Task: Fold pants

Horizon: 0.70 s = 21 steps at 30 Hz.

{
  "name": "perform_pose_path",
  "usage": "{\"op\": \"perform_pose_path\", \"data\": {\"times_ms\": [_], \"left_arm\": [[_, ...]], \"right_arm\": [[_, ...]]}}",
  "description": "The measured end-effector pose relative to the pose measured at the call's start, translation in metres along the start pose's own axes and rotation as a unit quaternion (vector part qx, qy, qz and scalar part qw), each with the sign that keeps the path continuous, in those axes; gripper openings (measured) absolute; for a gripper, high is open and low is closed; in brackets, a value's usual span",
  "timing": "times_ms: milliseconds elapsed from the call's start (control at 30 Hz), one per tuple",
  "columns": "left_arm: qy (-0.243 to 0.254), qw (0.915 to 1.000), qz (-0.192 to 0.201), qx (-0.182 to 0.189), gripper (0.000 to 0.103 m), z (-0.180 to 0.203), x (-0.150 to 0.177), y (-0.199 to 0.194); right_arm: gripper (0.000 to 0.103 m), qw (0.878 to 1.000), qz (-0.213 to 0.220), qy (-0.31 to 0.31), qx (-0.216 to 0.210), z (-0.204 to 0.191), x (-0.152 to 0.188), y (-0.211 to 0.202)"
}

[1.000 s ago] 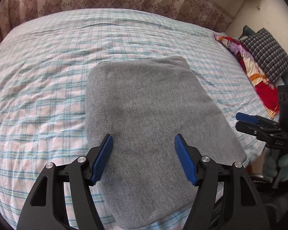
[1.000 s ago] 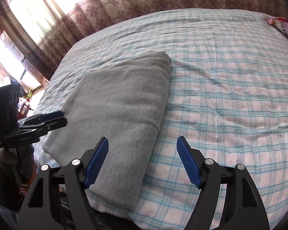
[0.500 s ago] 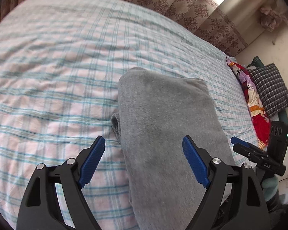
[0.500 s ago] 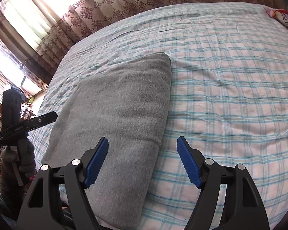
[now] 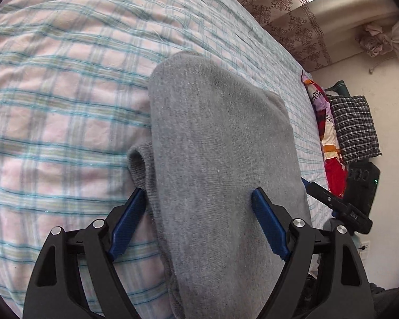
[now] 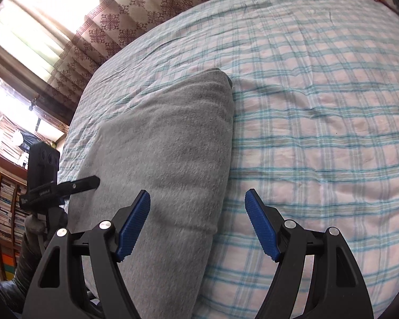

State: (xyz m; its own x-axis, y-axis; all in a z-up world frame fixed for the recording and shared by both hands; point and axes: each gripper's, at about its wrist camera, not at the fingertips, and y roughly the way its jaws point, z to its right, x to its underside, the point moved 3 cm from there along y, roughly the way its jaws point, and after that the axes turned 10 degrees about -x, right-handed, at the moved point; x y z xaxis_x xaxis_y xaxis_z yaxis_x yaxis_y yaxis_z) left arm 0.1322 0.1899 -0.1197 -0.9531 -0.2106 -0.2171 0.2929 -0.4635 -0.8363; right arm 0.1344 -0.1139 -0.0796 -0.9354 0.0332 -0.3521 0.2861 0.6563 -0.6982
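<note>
The folded grey pants [image 5: 220, 159] lie on the plaid-sheeted bed [image 5: 53, 101], filling the centre and lower part of the left wrist frame. The left tongs [image 5: 198, 212] are spread wide, straddling the pants' left edge. In the right wrist frame, the right tongs [image 6: 198, 215] are likewise spread, straddling the pants' [image 6: 167, 154] right edge.
</note>
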Motion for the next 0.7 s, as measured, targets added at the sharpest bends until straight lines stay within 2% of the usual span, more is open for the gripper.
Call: {"op": "perform_pose_path", "data": {"times_ms": [267,333,367,533,667,700], "left_arm": [[0.034,0.9987,-0.007,0.037,0.081,0.012,0.007,0.002],[0.039,0.9980,-0.014,0.048,0.076,0.016,0.009,0.005],[0.038,0.9975,-0.018,0.056,0.073,0.018,0.009,0.008],[0.030,0.9966,-0.018,0.075,0.067,0.020,0.010,0.011],[0.022,0.9953,-0.015,0.093,0.058,0.020,0.011,0.013],[0.021,0.9950,-0.013,0.097,0.055,0.020,0.012,0.012]], "right_arm": [[0.074,0.996,-0.024,0.059,-0.069,0.024,-0.008,0.035],[0.068,0.994,-0.031,0.061,-0.090,0.021,-0.009,0.043],[0.060,0.992,-0.040,0.061,-0.102,0.019,-0.009,0.049],[0.060,0.991,-0.052,0.054,-0.111,0.014,-0.014,0.063],[0.061,0.988,-0.058,0.061,-0.133,0.015,-0.022,0.075],[0.058,0.988,-0.058,0.059,-0.134,0.015,-0.024,0.076]]}}
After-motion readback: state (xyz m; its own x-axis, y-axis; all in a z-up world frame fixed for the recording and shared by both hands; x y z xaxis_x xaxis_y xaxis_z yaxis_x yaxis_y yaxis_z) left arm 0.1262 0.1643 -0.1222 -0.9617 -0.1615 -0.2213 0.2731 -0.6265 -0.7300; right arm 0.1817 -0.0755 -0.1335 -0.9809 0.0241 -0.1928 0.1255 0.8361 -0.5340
